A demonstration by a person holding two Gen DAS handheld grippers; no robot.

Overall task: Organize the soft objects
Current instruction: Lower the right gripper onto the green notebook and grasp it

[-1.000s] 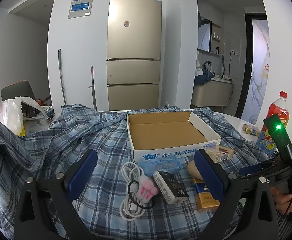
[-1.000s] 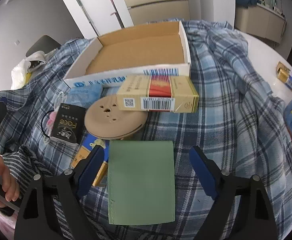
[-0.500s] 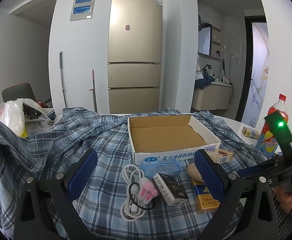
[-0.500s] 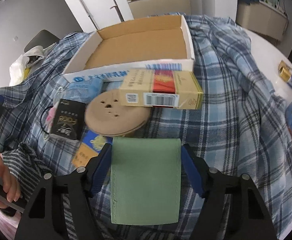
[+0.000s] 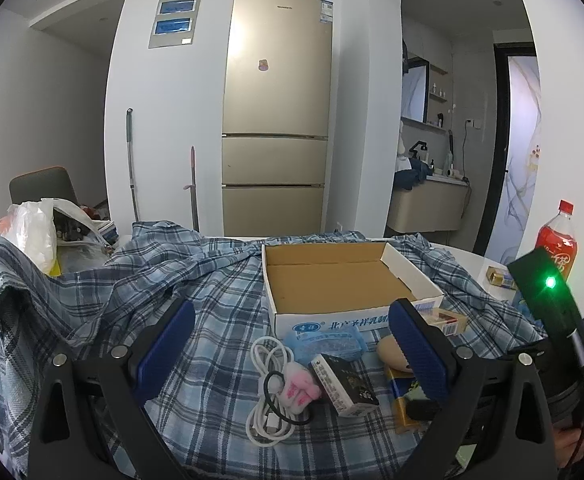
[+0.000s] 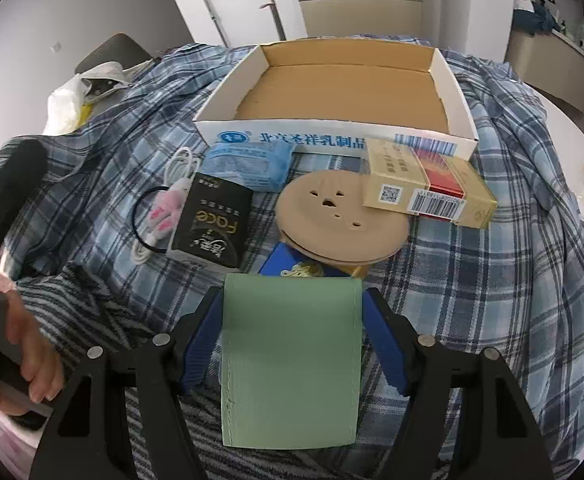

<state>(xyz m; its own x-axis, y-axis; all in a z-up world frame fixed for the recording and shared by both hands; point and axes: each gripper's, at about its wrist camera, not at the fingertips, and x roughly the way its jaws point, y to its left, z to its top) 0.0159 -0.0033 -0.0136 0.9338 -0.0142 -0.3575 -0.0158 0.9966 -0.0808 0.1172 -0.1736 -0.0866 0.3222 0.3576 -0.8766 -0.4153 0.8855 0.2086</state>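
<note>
My right gripper (image 6: 292,320) is shut on a flat green pouch (image 6: 292,364), its blue pads pressed on both edges, near the plaid cloth's front. Just beyond it lie a tan disc (image 6: 340,220), a yellow-and-red carton (image 6: 428,188), a black box marked Face (image 6: 212,224), a blue tissue pack (image 6: 248,164), a pink plush hair tie (image 6: 164,212) and a white cable (image 5: 268,412). Behind them an open cardboard box (image 6: 332,136) sits with nothing inside. My left gripper (image 5: 292,332) stands open over the cloth, short of the clutter, with nothing between its fingers.
A blue plaid cloth (image 5: 132,280) covers the table in folds. At the right edge stand a red soda bottle (image 5: 556,244) and a small gold pack (image 5: 500,276). A white plastic bag (image 5: 32,236) and a chair sit at the left. A fridge (image 5: 276,120) fills the back wall.
The right gripper's jaws closed in onto the green pouch and it shifted left and forward toward the tan disc. The left gripper barely moved.
</note>
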